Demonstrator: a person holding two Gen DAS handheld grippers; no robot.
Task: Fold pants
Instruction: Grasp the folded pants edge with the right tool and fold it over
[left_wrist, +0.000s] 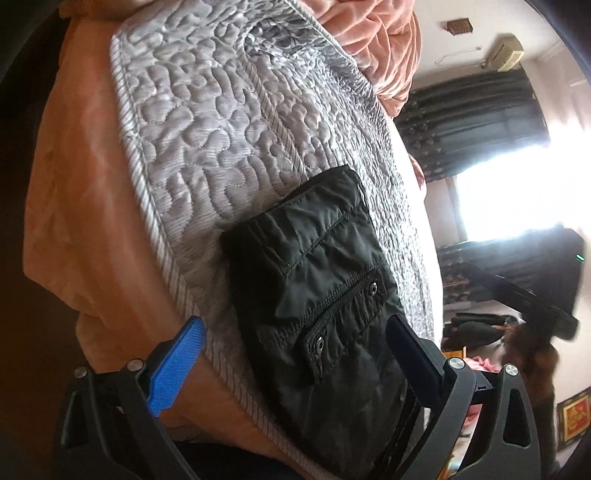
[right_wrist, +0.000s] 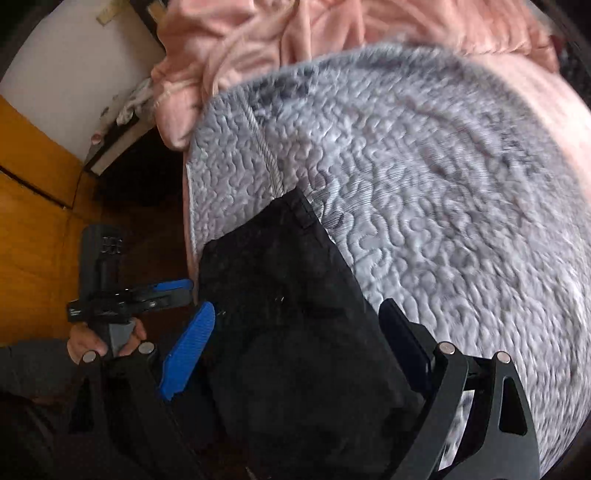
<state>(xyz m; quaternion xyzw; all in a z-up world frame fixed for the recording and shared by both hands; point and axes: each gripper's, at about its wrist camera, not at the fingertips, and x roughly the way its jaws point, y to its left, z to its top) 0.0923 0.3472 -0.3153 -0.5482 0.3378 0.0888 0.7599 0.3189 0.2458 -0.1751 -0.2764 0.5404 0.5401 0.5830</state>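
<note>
Black pants (left_wrist: 317, 280) folded compact, wrinkled, zipper pocket up

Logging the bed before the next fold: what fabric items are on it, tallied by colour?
Black: 1, the folded pants
Grey: 1, the quilted cover under the pants
Pink or peach: 2, the sheet beneath the quilted cover and the bunched blanket at its far end
Total: 4

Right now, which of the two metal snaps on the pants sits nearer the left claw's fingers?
The lower snap on the black pants, at the pocket flap's near end; the other snap sits higher, further from the left claw.
</note>
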